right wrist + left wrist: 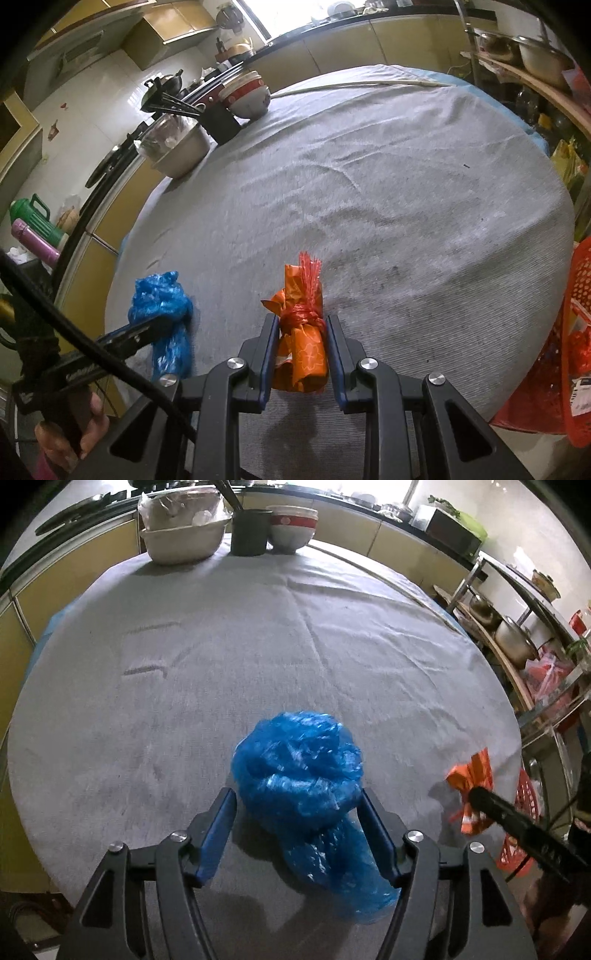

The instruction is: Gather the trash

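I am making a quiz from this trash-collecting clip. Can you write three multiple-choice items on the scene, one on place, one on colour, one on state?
1. Where do the stacked red-and-white ceramic bowls stand?
A. far edge of the grey-clothed round table
B. in the red basket
C. between the jaws

2. What colour is the crumpled plastic bag at the left gripper?
A. green
B. blue
C. white

3. How is the right gripper?
A. wide open and empty
B. out of view
C. shut on the orange wrapper bundle tied with red netting

Answers: 1 A, bowls sit beside the dark cup at the far rim. 2 B, it is plainly blue. 3 C, both pads press its sides.
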The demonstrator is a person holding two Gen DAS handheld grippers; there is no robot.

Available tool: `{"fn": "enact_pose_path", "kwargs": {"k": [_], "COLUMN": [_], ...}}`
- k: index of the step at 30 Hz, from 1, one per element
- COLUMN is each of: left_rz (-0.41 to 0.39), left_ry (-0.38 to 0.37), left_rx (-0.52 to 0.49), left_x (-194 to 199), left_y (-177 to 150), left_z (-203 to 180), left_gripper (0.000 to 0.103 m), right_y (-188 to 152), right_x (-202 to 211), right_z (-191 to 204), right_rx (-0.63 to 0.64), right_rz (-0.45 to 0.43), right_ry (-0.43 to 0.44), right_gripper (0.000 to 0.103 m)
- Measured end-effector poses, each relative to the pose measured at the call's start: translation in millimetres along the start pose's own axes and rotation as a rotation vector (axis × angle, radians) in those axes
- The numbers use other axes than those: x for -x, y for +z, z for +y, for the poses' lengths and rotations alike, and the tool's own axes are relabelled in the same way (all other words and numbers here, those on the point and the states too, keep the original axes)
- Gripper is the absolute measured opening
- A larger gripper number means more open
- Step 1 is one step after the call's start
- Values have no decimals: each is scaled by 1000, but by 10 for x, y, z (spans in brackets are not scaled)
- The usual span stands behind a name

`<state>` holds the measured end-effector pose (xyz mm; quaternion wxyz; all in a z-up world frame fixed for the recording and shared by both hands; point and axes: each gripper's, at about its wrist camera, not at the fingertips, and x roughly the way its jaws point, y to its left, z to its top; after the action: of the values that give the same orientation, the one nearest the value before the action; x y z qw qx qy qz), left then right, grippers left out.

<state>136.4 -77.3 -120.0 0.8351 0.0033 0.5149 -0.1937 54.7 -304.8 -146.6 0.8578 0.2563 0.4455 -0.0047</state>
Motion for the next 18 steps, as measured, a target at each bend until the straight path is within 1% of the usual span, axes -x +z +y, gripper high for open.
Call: {"fn": "enact_pose_path", "kwargs": {"k": [1,4,7,9,18], "left_rz": [-10,-43,-81,-110,-226], "left_ry": [1,38,52,83,164], "left_rx": [-2,-42,-83,-114,-198], "left_x": [11,60,170,270,679], "left_y": [7,16,22,25,41], "left_z": [-16,-116,-212,-294,-542], "left_gripper": [58,56,55,55,56], "right_y": [-1,1,12,19,61], "right_x": [-3,8,52,87,412], "right_z": [6,22,35,41,5], "right_rx": [1,4,8,8,-2], "right_rz": [0,-4,-16,-25,-110], "right_ry": [0,4,9,13,28], "right_gripper": [27,27,27,27,27]}}
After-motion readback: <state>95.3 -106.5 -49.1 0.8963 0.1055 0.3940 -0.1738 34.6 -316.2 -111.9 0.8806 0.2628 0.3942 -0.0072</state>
